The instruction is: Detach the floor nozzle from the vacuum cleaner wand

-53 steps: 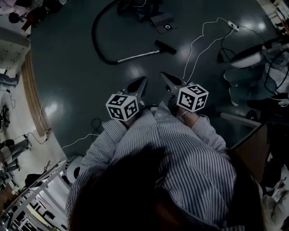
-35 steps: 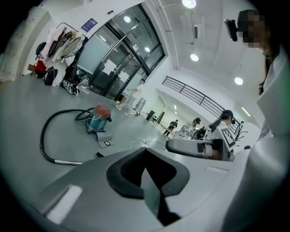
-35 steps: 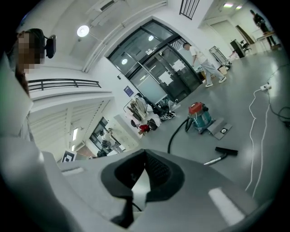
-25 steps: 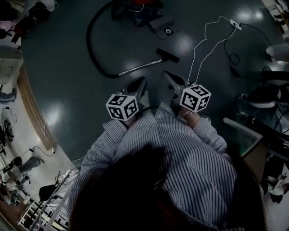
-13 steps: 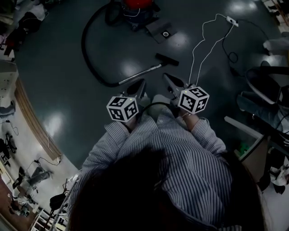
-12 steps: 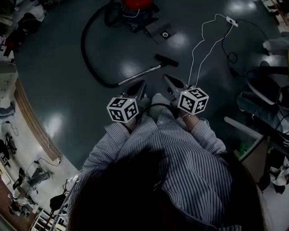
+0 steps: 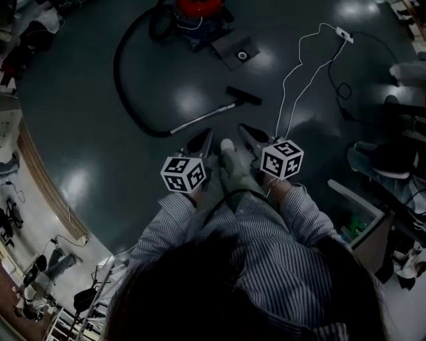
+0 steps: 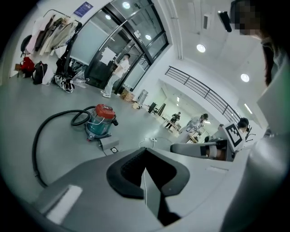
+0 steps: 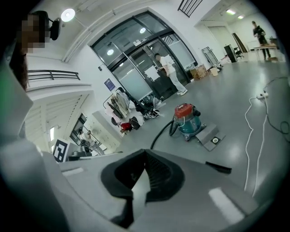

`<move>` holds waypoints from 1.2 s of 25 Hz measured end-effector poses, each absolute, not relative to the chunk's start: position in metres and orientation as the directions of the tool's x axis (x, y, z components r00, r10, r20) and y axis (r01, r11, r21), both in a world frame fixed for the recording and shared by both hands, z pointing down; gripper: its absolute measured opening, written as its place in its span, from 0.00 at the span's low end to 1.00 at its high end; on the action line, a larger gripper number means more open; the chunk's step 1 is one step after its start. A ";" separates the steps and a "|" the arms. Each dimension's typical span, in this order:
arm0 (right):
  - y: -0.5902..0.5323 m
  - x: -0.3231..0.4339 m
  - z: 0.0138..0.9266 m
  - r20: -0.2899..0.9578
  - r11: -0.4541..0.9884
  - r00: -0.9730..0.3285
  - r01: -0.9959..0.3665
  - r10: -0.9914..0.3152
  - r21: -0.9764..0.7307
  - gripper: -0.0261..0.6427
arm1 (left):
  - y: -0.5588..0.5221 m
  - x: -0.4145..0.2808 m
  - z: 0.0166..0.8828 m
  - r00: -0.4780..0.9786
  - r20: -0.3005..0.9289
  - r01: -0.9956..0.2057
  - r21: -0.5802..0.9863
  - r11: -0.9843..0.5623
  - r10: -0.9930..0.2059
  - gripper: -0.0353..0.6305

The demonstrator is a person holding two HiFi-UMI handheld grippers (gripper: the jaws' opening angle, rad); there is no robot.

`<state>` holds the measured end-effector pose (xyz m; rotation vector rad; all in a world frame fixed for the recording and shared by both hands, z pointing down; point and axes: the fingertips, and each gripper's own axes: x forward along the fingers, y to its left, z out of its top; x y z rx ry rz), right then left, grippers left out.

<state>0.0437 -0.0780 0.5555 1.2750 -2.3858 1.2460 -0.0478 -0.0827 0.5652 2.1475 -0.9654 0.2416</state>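
Nozzle: we see the black floor nozzle (image 7: 243, 96) lying on the dark floor (image 7: 80, 126), seated on the end of the wand (image 7: 203, 116), ahead of both grippers and well apart from them.
Wand: we read it as a thin metal tube lying flat, slanting from the nozzle back to the black hose (image 7: 118, 73).
Hose: we follow it in a wide curve up to the red-topped canister (image 7: 198, 10) at the upper edge of the head view.
Left claw: our left gripper (image 7: 205, 136) has its jaws pressed together with nothing between them. It points forward and down, and its tips stop short of the wand.
Right claw: our right gripper (image 7: 245, 128) is likewise closed and empty, side by side with the left one. In its own view the nozzle (image 9: 219, 167) shows just past its jaws (image 9: 145, 153).
Left gripper view: we see the closed tips (image 8: 145, 156), with the canister (image 8: 100, 121) and the hose (image 8: 41, 136) beyond them.
Cable: we note a white cable (image 7: 296, 63) trailing across the floor to the right of the nozzle, not touching it.
Plate: we see a flat grey plate (image 7: 236, 50) on the floor just beside the canister.
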 end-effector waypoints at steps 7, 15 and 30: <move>-0.115 0.056 0.656 0.501 0.255 -0.604 -0.759 -0.619 -0.599 0.04 | -0.123 -0.043 0.655 0.709 0.418 -0.700 0.518 -0.492 -0.568 0.06; -0.145 0.060 0.827 0.528 0.284 -0.607 -0.772 -0.593 -0.568 0.04 | -0.141 -0.053 0.856 0.673 0.584 -0.700 0.307 -0.645 -0.453 0.06; -0.193 0.081 1.100 0.542 0.260 -0.622 -0.758 -0.565 -0.598 0.04 | -0.170 -0.047 1.190 0.632 0.752 -0.484 0.198 -0.852 -0.184 0.20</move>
